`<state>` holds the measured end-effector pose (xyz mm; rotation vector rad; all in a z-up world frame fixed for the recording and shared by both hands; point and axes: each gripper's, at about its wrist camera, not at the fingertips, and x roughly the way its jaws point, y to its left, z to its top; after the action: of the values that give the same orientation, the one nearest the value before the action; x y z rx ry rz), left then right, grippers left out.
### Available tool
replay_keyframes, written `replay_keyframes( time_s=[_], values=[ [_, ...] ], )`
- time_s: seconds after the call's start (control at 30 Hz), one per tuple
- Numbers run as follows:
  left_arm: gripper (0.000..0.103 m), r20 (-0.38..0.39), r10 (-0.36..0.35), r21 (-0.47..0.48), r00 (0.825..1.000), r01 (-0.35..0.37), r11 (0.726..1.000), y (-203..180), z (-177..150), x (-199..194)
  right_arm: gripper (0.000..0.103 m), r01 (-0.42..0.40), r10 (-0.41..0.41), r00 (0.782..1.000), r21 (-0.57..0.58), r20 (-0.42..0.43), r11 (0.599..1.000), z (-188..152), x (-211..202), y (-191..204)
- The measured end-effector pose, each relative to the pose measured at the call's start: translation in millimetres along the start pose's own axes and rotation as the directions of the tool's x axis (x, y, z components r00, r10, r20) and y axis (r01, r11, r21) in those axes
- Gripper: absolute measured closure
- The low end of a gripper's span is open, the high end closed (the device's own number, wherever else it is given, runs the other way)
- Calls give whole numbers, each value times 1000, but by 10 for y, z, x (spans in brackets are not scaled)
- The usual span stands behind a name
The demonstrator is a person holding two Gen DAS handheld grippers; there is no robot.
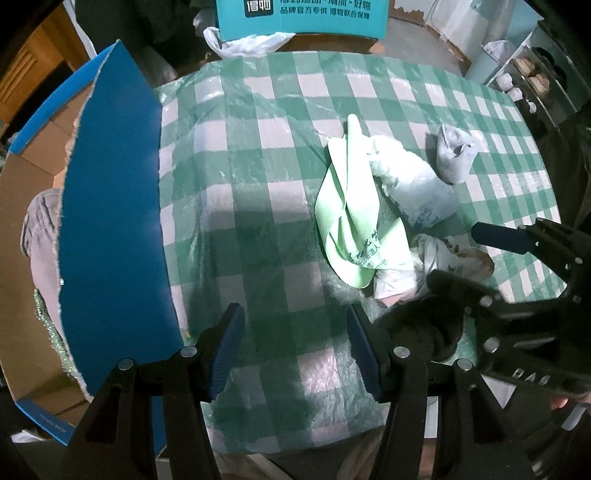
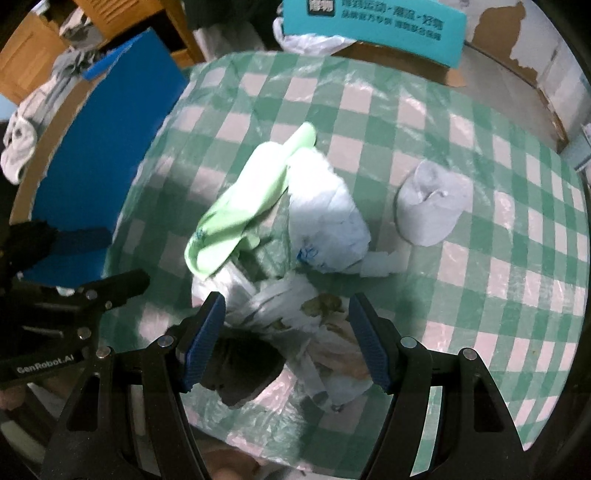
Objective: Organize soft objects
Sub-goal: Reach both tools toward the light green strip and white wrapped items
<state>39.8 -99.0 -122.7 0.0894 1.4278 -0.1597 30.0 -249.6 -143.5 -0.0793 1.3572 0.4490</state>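
Note:
Soft objects lie on a green-checked table (image 1: 258, 177): a light green bag (image 1: 347, 206), a white plastic bag (image 1: 417, 184), a grey sock (image 1: 454, 151), a crumpled printed bag (image 1: 454, 258) and a dark knit item (image 1: 421, 328). My left gripper (image 1: 295, 350) is open and empty over the table's near edge. My right gripper (image 2: 288, 343) is open, its jaws standing over the printed bag (image 2: 295, 314) and the dark knit item (image 2: 243, 369). The green bag (image 2: 236, 206), white bag (image 2: 325, 218) and sock (image 2: 432, 206) show beyond it.
A blue-lined cardboard box (image 1: 110, 221) stands open at the table's left with grey cloth (image 1: 40, 229) inside. A teal box (image 1: 303, 18) and a plastic bag (image 1: 243, 44) sit behind the table. Shelves (image 1: 524, 81) stand at far right.

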Motion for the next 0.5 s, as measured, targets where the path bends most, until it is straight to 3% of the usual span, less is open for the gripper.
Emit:
replay_keyframes(
  time_s=[0.17, 0.3, 0.5],
  values=[
    [44, -8, 4, 10, 1000, -4, 1000, -33, 14, 38, 33, 20, -22, 999, -35, -47, 999, -17, 164, 23],
    [44, -14, 4, 13, 1000, -4, 1000, -41, 37, 63, 47, 24, -25, 997, -22, -67, 999, -19, 223, -34],
    [44, -20, 6, 17, 1000, -5, 1000, -71, 53, 110, 48, 63, -61, 995, 30, -77, 998, -38, 210, -174]
  ],
)
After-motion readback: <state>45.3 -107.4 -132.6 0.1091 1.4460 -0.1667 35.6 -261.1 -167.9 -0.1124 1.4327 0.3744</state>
